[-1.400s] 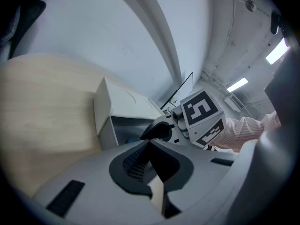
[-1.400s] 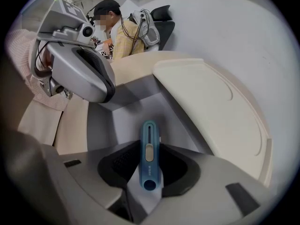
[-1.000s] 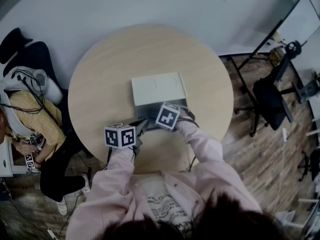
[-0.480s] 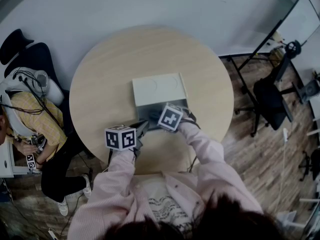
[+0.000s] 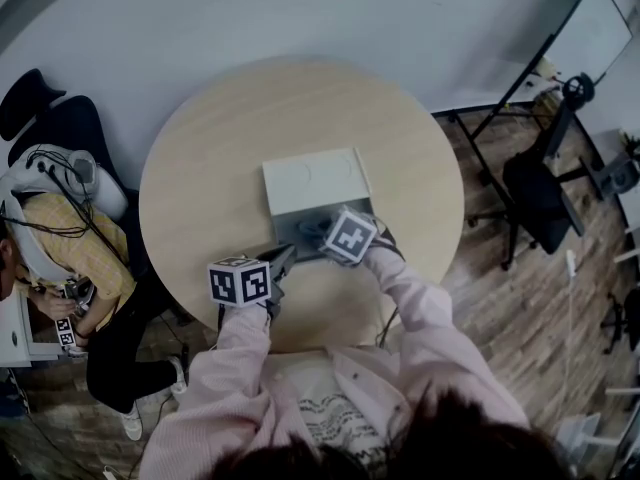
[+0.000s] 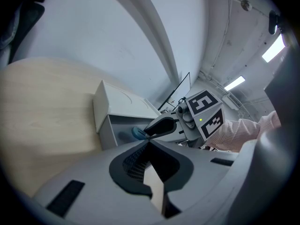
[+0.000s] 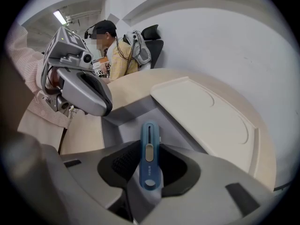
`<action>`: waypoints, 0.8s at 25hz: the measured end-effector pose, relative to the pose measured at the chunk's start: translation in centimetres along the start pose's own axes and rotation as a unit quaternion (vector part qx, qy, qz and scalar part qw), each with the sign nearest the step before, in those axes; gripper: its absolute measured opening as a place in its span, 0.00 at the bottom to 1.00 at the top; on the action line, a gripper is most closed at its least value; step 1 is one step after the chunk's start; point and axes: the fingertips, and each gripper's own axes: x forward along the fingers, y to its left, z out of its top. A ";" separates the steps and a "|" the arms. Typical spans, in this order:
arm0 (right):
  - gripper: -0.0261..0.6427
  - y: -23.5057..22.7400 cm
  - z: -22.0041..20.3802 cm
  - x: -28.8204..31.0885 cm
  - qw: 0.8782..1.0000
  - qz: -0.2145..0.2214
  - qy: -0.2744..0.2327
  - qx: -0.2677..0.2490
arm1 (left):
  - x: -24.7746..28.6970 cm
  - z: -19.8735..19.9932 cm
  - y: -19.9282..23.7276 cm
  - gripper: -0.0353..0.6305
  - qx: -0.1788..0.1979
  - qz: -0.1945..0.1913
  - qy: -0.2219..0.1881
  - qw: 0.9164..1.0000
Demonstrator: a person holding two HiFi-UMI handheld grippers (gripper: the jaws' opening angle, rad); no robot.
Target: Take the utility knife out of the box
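Right gripper (image 7: 151, 146) is clamped on the utility knife (image 7: 149, 161) by its rear half, nose over the open box (image 7: 206, 114). Left gripper (image 6: 149, 144) closed, empty, beside the box. We judge the knife light, stiff, slick plastic; a flat-side grip should stop it pivoting.

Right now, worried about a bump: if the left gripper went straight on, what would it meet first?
Probably the right gripper, whose fingers hold the blue knife at the open front of the box; depth is unclear.
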 end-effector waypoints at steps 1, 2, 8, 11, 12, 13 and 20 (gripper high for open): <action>0.25 0.1 0.1 -0.1 1.000 0.000 -0.006 0.003 | -0.1 -0.1 0.0 0.07 0.001 -0.001 0.000 1.000; 0.25 0.2 0.2 -0.3 1.000 -0.001 -0.012 0.007 | -0.2 -0.1 -0.1 0.07 0.002 -0.002 0.000 1.000; 0.25 0.4 0.5 -1.6 0.998 -0.003 -0.055 0.034 | -0.3 0.0 -0.8 0.07 0.007 -0.009 -0.001 1.000; 0.25 -0.6 0.4 -2.0 0.995 -0.025 -0.083 0.045 | -0.6 0.1 -1.0 0.07 0.011 -0.010 -0.006 1.000; 0.25 -0.8 0.4 -2.2 0.994 -0.032 -0.091 0.049 | -0.7 0.1 -1.0 0.07 0.013 -0.010 -0.009 1.000; 0.25 -0.9 0.4 -2.4 0.993 -0.034 -0.100 0.054 | -0.8 0.2 -1.1 0.07 0.014 -0.010 -0.012 1.000; 0.25 0.0 1.5 -4.2 0.980 -0.022 -0.175 0.091 | -1.0 0.8 -1.9 0.07 0.027 -0.013 -0.036 0.999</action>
